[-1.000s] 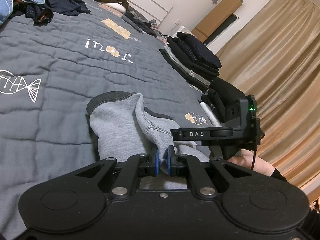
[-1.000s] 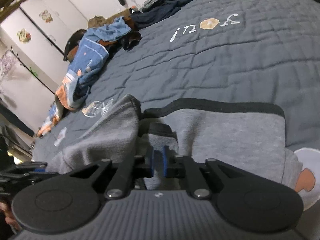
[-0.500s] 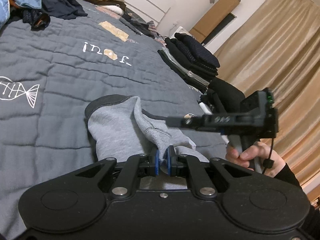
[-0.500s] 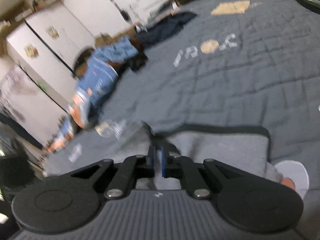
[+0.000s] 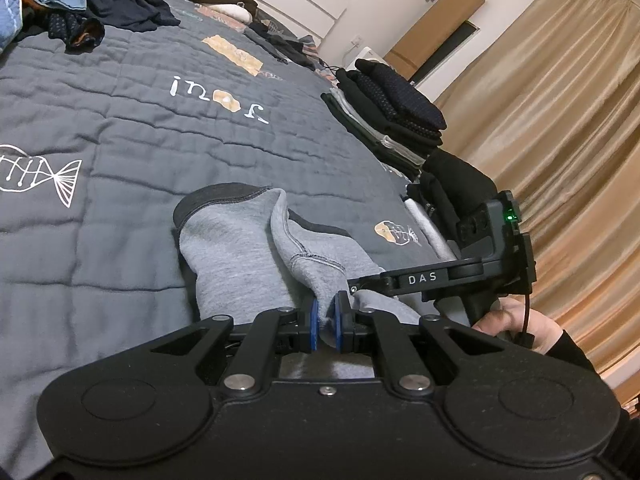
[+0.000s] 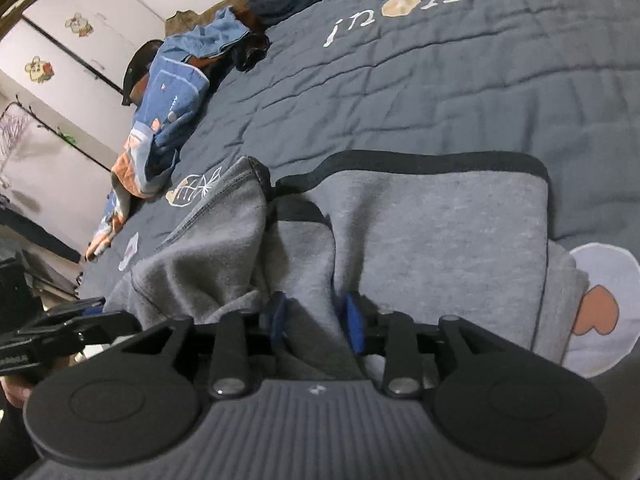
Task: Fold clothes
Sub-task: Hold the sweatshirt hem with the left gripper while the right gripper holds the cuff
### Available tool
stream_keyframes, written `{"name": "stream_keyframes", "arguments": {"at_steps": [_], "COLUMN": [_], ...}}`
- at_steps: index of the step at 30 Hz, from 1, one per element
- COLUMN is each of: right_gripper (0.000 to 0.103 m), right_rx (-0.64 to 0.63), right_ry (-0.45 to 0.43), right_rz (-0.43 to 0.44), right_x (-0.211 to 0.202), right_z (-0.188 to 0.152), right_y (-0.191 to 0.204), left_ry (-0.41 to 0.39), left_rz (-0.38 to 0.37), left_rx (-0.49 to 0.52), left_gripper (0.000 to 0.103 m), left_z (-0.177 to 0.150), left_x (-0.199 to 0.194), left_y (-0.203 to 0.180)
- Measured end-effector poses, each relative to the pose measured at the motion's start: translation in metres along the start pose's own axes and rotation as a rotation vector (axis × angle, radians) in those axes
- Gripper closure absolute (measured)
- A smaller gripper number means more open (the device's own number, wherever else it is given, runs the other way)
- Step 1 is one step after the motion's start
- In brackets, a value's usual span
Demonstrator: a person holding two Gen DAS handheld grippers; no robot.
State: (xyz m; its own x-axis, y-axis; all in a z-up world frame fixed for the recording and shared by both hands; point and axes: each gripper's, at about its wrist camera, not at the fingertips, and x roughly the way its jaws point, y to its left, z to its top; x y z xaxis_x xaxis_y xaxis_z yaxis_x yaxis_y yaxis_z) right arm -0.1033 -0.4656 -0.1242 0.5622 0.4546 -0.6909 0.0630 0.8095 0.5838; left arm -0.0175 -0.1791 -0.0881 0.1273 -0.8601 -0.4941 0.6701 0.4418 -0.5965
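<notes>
A grey quilted bed (image 5: 120, 120) carries the grey garment (image 5: 232, 248), lying partly doubled near its edge. The left gripper (image 5: 325, 322) pinches a raised fold, likely to carry it over; the right gripper (image 6: 316, 322) stands released, fingers astride cloth.

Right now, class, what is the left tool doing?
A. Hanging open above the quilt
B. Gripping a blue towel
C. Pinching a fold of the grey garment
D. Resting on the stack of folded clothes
C: in the left wrist view, the left tool has its blue pads closed on a raised fold of the grey garment.
</notes>
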Motion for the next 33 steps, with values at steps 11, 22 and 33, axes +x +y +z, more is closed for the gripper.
{"name": "stream_keyframes", "arguments": {"at_steps": [11, 22, 33], "right_gripper": [0.094, 0.090, 0.090], "right_rx": [-0.015, -0.104, -0.148], "right_ry": [-0.086, 0.008, -0.007], "right_rz": [0.041, -0.057, -0.049], "right_x": [-0.025, -0.025, -0.031], "right_z": [0.004, -0.003, -0.011], "right_y": [0.015, 0.025, 0.032], "left_ry": [-0.015, 0.013, -0.014], "left_rz": [0.010, -0.005, -0.059], "left_rx": [-0.004, -0.007, -0.085], "left_gripper": [0.095, 0.095, 0.054], "left_z": [0.003, 0.006, 0.006], "left_x": [-0.004, -0.002, 0.009], "left_y": [0.001, 0.001, -0.002]}}
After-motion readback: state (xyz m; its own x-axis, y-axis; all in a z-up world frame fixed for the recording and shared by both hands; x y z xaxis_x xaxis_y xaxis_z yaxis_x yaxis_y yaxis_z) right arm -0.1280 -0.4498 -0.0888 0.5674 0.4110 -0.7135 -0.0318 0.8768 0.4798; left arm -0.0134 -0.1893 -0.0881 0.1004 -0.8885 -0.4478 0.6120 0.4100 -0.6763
